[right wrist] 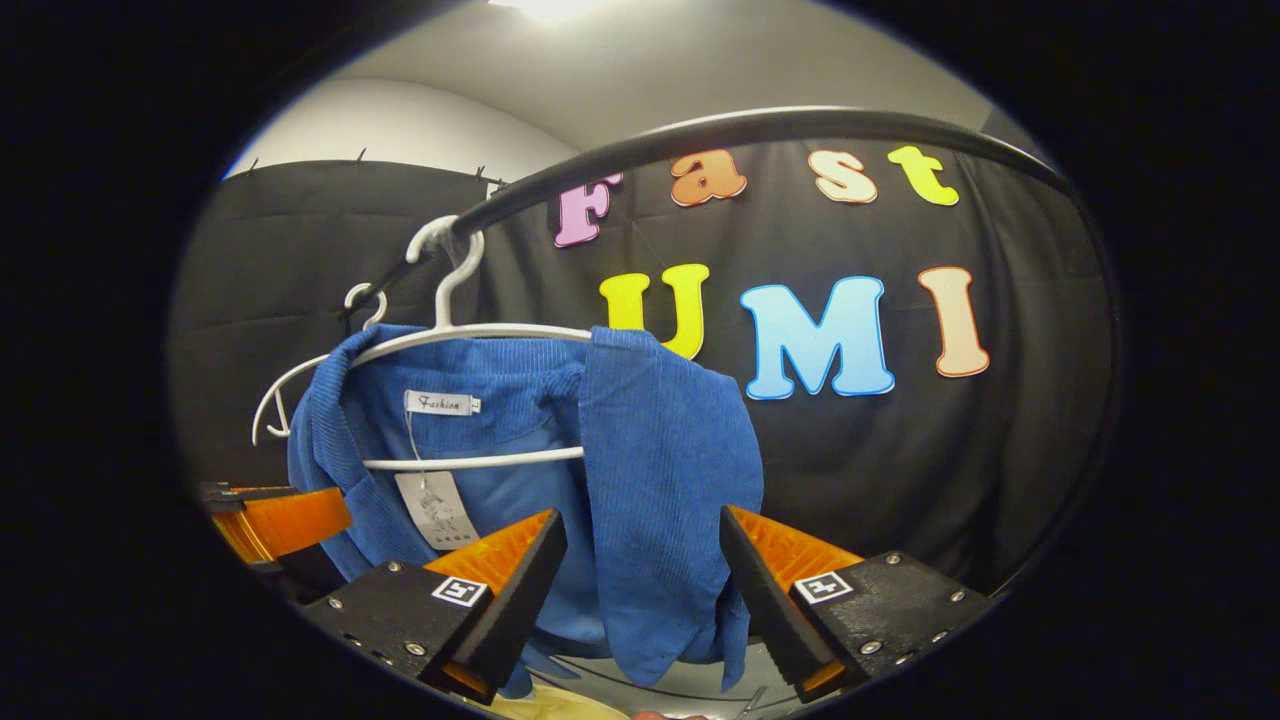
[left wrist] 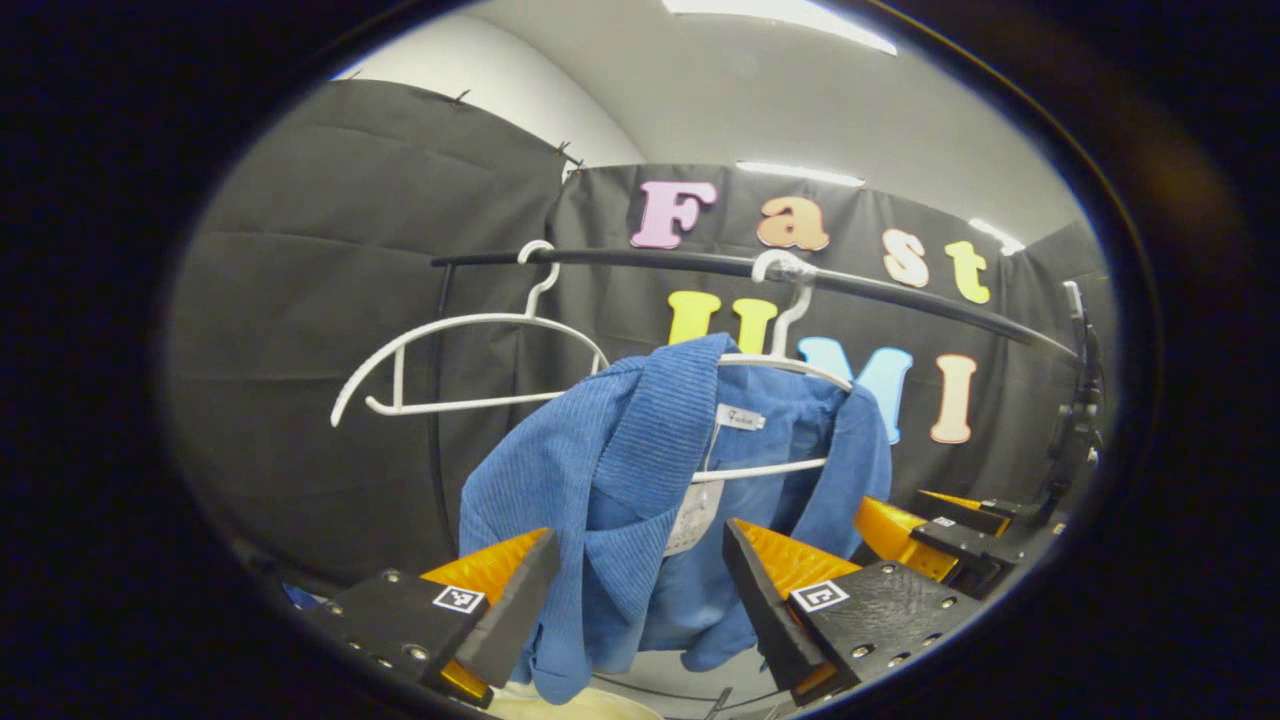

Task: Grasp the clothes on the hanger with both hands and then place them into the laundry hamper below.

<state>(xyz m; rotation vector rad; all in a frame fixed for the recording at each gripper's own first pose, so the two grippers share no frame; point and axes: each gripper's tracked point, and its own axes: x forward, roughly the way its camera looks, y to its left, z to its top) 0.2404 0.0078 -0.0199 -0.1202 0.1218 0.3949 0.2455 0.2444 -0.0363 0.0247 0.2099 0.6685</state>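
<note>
- Left claw [left wrist: 640,590] has its fingers apart around the near left front of the blue jacket [left wrist: 620,480]; right claw [right wrist: 640,580] stands apart around the right front.
- Jacket hangs on the white hanger [right wrist: 480,335] from the black rail [right wrist: 760,125].
- Step in hand, as I judge: the approach before grasping.
- Next: both claws must close on cloth, then lift it off the hanger.

Black cloth [left wrist: 330,300] covers the booth walls across mid-frame, pinned along its top edge at upper left. Above it, a plain white wall [left wrist: 480,70] and a grey ceiling [left wrist: 800,100]. Strip lights [left wrist: 790,12] glow at top. A black rail [right wrist: 760,125] arcs across the upper frame.
</note>
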